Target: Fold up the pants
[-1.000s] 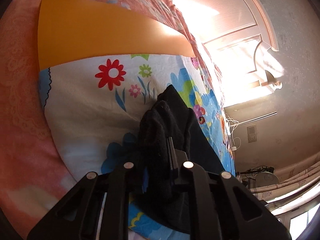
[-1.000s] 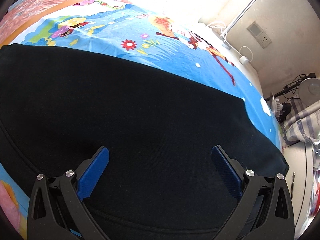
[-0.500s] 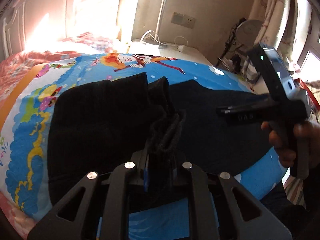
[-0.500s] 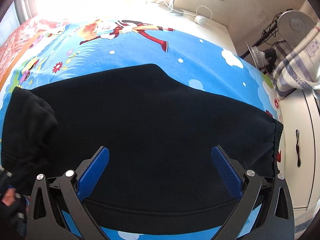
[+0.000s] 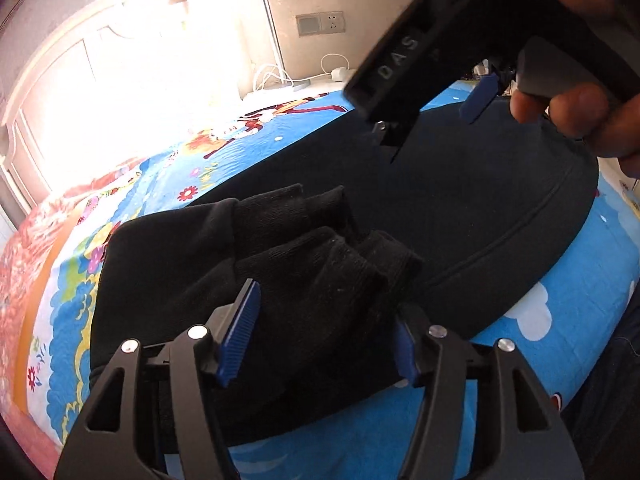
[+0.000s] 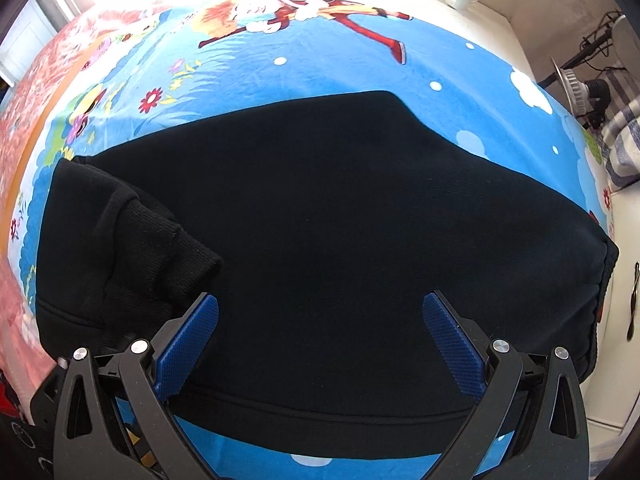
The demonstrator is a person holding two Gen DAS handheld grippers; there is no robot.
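Note:
Black pants [image 6: 340,208] lie flat on a blue cartoon bedsheet [image 6: 304,60]. Their ribbed leg cuffs [image 5: 320,248] are folded back and lie bunched on the pants; they also show at the left of the right wrist view [image 6: 160,240]. My left gripper [image 5: 320,328] is open, its blue pads either side of the cuffs, no longer pinching them. My right gripper [image 6: 320,328] is open and empty, hovering over the middle of the pants; in the left wrist view its body [image 5: 440,60], held by a hand, is at top right.
A pink bedspread [image 5: 24,248] lies to the left. A wall with a socket [image 5: 320,24], cables and a bright headboard is at the back. A fan [image 6: 580,80] and a striped cloth stand to the right of the bed. A white cabinet [image 6: 628,320] is at the right edge.
My left gripper carried the leg cuffs over onto the pants and has now opened, letting them go. My right gripper stayed open and drew back a little over the pants.

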